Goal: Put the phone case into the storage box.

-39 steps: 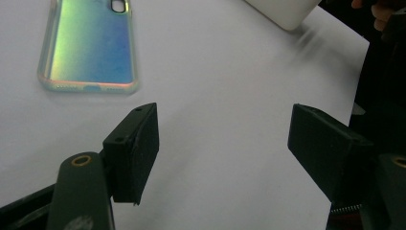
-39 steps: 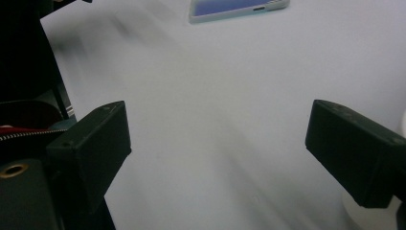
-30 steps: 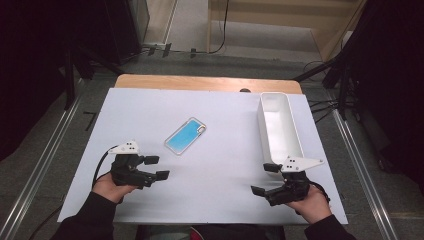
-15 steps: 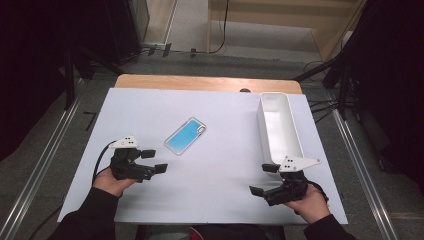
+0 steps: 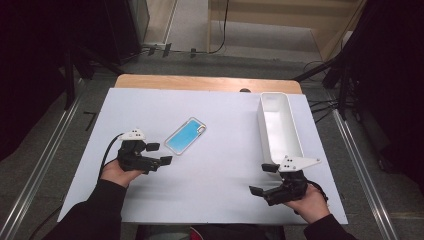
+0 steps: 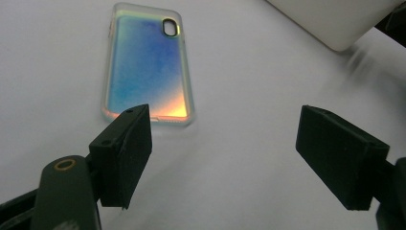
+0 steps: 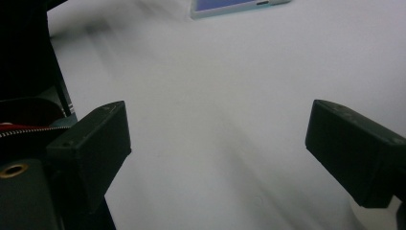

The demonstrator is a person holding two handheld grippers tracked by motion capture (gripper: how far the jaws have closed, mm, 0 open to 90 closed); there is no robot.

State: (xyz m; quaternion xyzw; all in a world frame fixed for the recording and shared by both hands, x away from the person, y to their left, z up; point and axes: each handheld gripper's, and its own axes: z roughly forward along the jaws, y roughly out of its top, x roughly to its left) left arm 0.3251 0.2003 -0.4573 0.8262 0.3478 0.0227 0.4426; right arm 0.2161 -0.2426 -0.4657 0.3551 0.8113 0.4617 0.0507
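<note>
Table (image 5: 210,200) comes first, the biggest thing here, with a white sheet over most of it and a strip of bare wood at the far edge. Next in size is the tray (image 5: 267,131), long, white and narrow, lying along the right side with its far end near the wood strip.

Then comes the case (image 5: 185,135), a phone case with a shiny blue back. It lies flat on the sheet, left of the middle, well apart from the tray. Its long side runs slantwise, from near-left to far-right. The camera hole is at the far-right end, so that end points toward the tray's far end.

The left gripper (image 5: 161,153) is held low, just beside the case's near end. Its jaws are spread wide with nothing between them, and they face the case. In the left gripper view, the case (image 6: 148,67) sits just past the left jaw.

The right gripper (image 5: 262,178) is near the tray's near end. Its jaws are spread wide too, holding nothing.
</note>
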